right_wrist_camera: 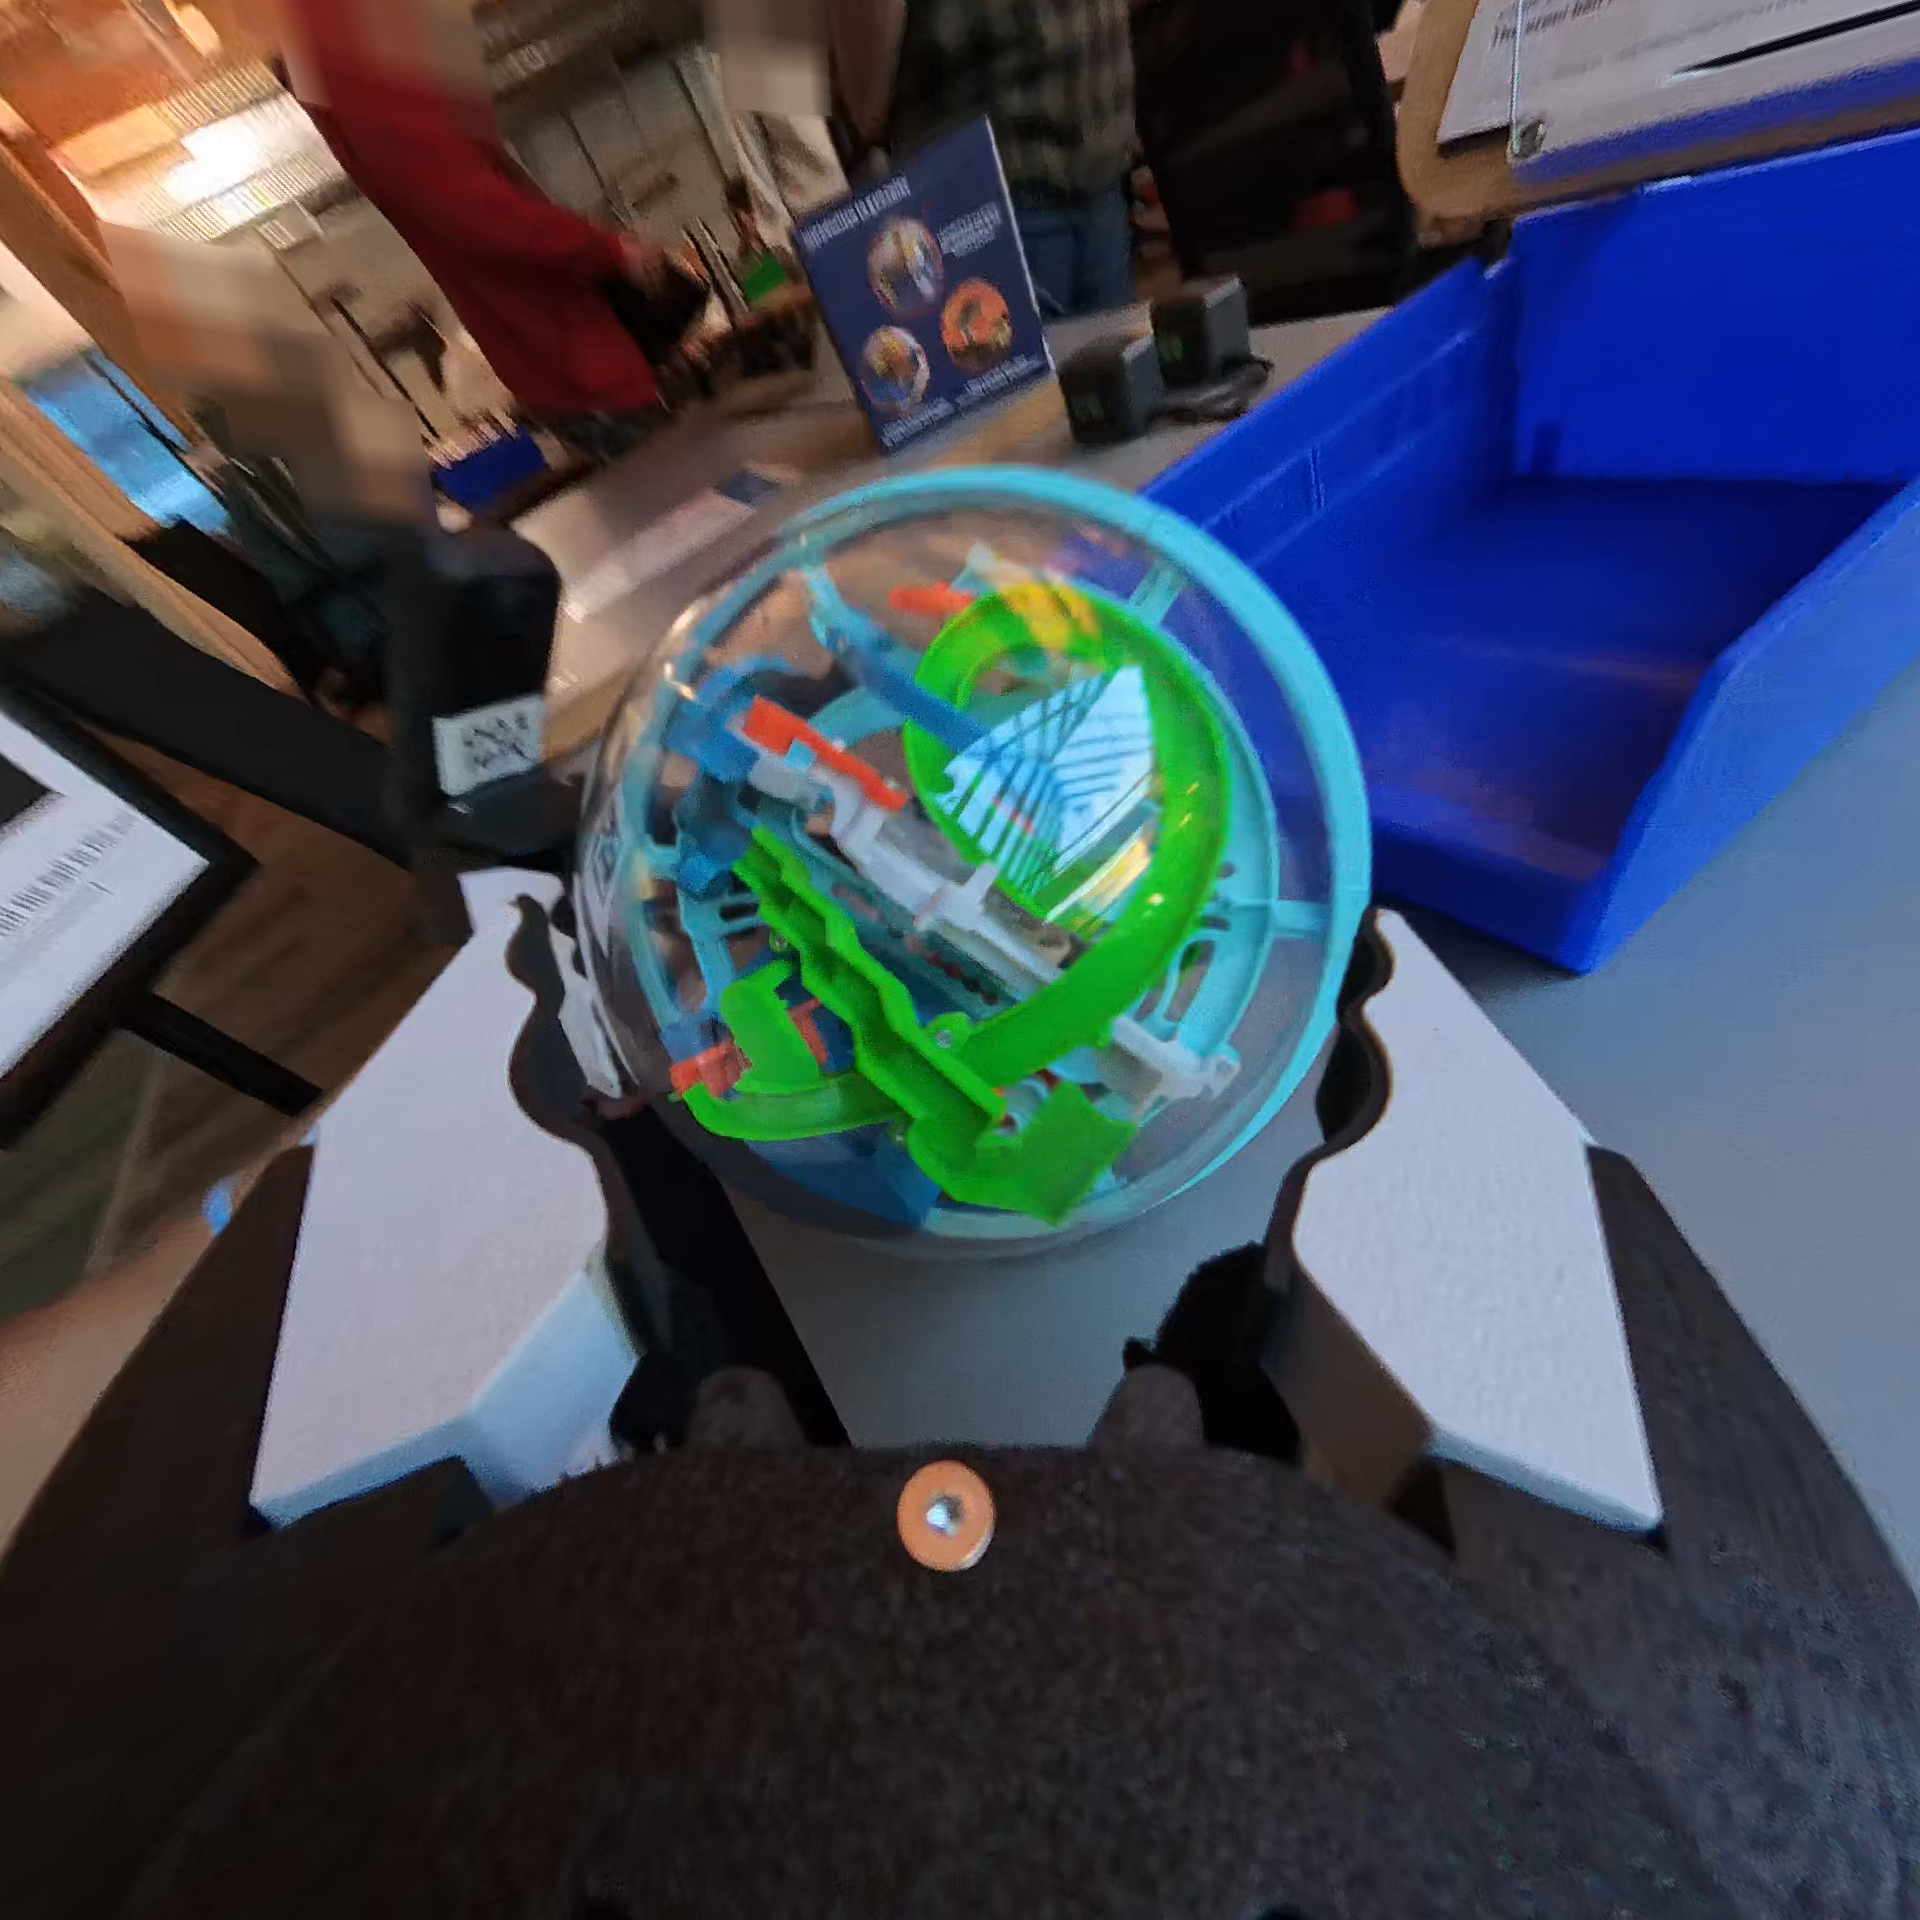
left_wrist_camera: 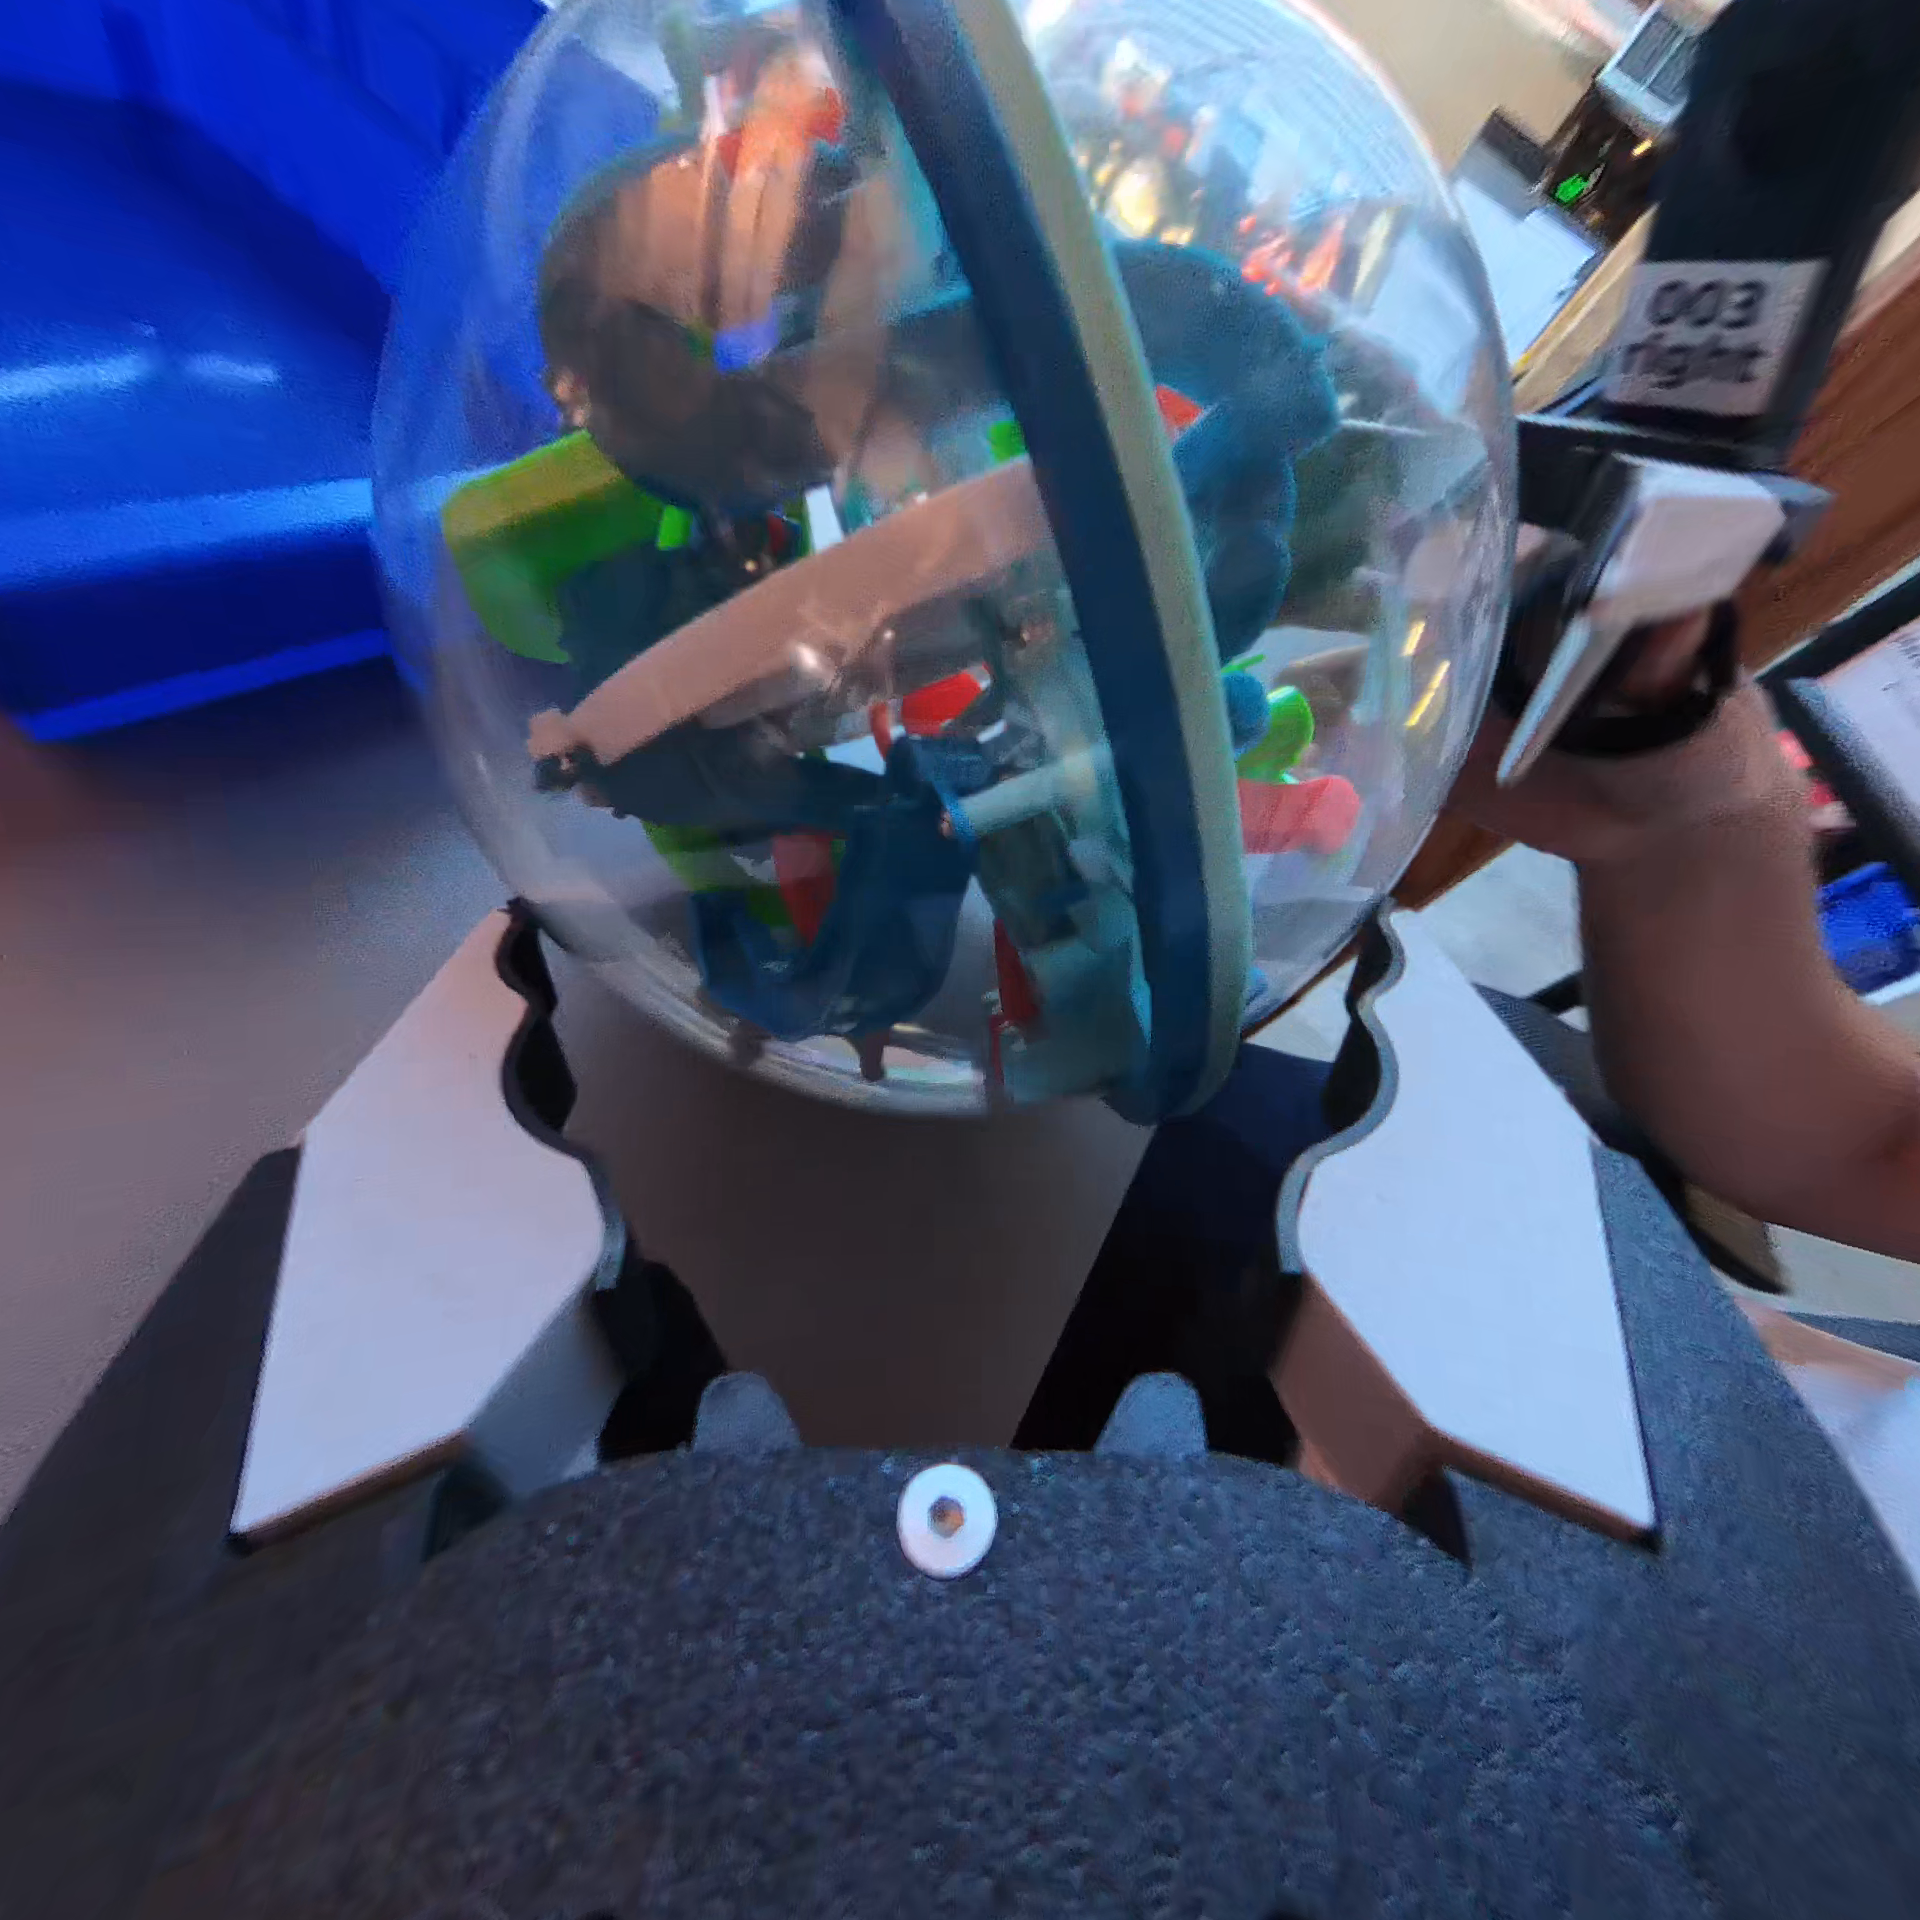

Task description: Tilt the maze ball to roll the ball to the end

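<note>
Left claw: spread wide, both fingers against the maze ball, grasping it. Right claw: likewise grasping the same ball from the opposite side. Ball raised above the grey desk. Behind: blue bin, then a blue printed box.

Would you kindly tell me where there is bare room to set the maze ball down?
Bare grey tabletop lies right of the maze ball, below the blue bin, whose floor also looks bare. The far table near the box and black devices is crowded.
</note>
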The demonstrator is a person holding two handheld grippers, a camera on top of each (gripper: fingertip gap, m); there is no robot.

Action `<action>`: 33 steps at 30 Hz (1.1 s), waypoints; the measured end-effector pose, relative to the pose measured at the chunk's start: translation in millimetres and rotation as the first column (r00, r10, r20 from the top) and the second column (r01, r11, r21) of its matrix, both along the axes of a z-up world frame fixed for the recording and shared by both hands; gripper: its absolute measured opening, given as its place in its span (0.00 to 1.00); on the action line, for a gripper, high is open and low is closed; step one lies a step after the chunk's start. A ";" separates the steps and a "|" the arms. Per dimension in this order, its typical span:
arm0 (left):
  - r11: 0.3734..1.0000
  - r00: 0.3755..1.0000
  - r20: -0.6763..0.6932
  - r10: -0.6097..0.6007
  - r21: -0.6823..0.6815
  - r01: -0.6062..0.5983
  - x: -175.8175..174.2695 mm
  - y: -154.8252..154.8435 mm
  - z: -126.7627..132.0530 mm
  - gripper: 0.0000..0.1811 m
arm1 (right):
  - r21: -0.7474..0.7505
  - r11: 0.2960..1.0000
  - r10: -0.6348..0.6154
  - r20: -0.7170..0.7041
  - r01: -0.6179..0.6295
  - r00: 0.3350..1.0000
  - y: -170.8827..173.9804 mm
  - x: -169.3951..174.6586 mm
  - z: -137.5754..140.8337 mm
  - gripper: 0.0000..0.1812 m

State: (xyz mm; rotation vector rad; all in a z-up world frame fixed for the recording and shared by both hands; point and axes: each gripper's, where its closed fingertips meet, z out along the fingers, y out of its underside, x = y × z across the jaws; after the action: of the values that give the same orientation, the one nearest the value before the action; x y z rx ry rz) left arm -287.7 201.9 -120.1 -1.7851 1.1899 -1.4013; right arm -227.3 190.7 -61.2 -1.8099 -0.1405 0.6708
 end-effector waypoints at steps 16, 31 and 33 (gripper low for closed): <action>0.991 0.996 0.081 -0.043 -0.123 0.053 1.0 14.4 8.2 0.78 | 0.083 0.992 0.087 0.064 -0.092 0.994 -21.9 65.7 7.5 0.76; 0.833 0.981 -0.022 0.193 0.531 -0.152 26.1 -41.7 6.6 0.75 | 0.026 0.993 0.114 -0.012 -0.114 0.993 -17.6 27.2 -8.1 0.85; 0.806 0.985 -0.040 0.169 0.581 -0.114 30.2 -51.3 4.5 0.84 | 0.070 0.986 0.152 -0.001 -0.151 0.988 -21.4 29.5 -9.4 0.85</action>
State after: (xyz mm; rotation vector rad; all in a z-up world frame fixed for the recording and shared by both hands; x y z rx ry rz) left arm -257.5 150.6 -115.6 -1.4661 1.3203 -0.7562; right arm -197.8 169.3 -70.6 -1.7419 -0.2962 0.7701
